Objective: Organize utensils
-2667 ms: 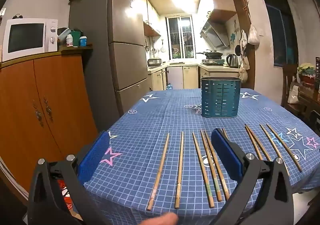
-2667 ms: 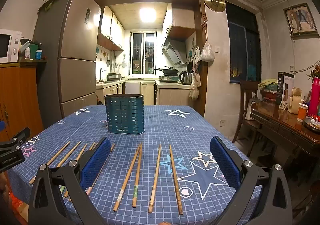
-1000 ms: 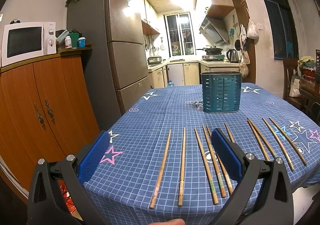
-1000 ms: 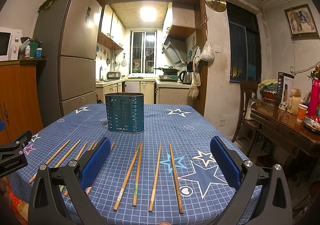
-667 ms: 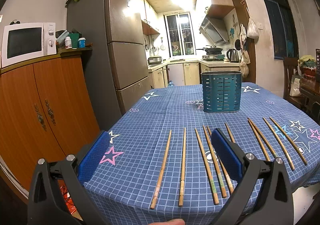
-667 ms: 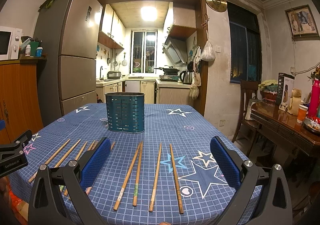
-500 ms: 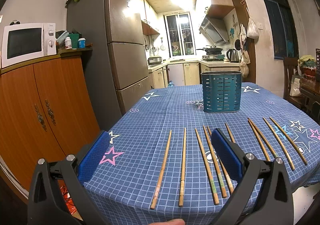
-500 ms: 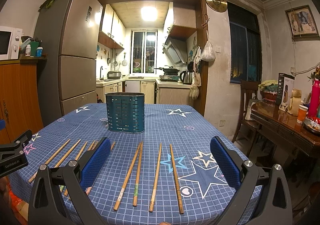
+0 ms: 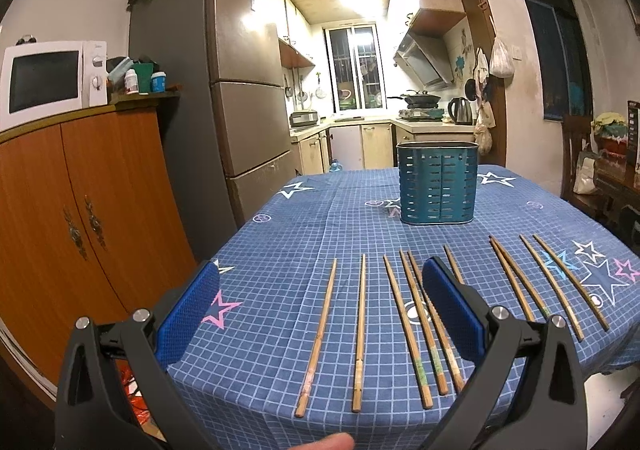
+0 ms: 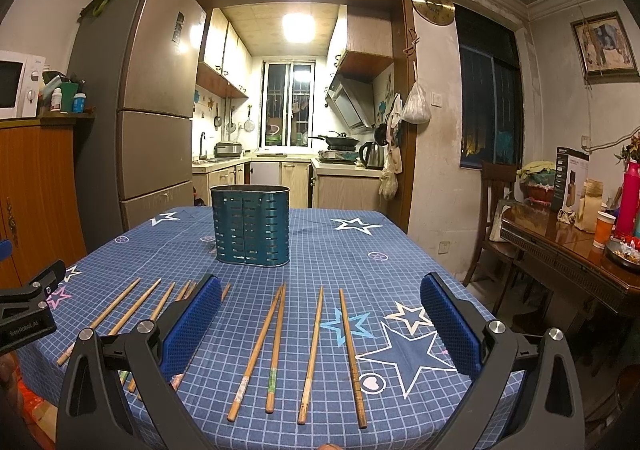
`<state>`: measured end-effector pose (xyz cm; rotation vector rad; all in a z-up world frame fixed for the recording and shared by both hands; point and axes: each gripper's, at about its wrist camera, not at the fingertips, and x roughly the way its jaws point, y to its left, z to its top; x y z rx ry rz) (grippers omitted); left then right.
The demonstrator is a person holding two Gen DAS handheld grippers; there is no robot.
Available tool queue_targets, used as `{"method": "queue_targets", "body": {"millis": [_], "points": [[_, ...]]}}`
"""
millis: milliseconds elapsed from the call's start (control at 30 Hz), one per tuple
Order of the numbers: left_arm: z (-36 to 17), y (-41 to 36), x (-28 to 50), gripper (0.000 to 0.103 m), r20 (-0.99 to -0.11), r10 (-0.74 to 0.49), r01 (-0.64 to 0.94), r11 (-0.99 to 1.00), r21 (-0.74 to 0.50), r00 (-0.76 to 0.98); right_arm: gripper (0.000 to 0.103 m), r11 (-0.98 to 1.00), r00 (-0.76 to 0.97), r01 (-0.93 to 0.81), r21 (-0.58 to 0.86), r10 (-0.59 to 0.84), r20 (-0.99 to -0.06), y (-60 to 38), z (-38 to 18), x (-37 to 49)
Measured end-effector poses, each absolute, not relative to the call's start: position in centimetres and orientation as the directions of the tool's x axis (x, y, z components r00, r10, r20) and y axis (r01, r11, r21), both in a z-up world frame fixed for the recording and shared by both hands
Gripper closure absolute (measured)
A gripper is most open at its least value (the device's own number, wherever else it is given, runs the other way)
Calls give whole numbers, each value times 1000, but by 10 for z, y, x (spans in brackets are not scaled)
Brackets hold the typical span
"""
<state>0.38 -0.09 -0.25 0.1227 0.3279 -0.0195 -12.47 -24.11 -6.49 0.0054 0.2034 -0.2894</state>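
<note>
Several wooden chopsticks [image 9: 361, 330] lie side by side near the front edge of the blue star tablecloth [image 9: 320, 222]; they also show in the right wrist view [image 10: 312, 354]. A teal slotted utensil holder [image 9: 438, 183] stands upright farther back, also in the right wrist view [image 10: 250, 223], and no utensils show above its rim. My left gripper [image 9: 320, 306] is open and empty above the left chopsticks. My right gripper [image 10: 320, 318] is open and empty above the right chopsticks. The left gripper's body shows at the left edge of the right wrist view [image 10: 24, 314].
An orange cabinet [image 9: 80, 218] with a microwave [image 9: 48, 80] stands left of the table, beside a tall fridge [image 9: 240, 90]. A wooden side table [image 10: 568, 250] with cups and boxes and a chair [image 10: 494, 210] stand to the right.
The left view has drifted slightly, so the holder and chopsticks sit a little lower and right. No chopstick moved. Both grippers stay open.
</note>
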Motion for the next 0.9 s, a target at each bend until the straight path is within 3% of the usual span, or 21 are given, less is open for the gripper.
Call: {"method": "queue_targets", "body": {"millis": [333, 500, 900], "points": [[-7, 28, 6, 5, -336, -12, 54, 992, 115, 942, 3, 935, 913, 353, -32, -352, -205, -273, -57, -137], [-19, 49, 6, 6, -380, -41, 98, 986, 133, 924, 3, 924, 878, 381, 21, -355, -320, -311, -64, -140], [-74, 45, -3, 53, -563, -181, 314, 937, 149, 806, 3, 913, 820, 408, 30, -351, -451, -345, -95, -156]]}}
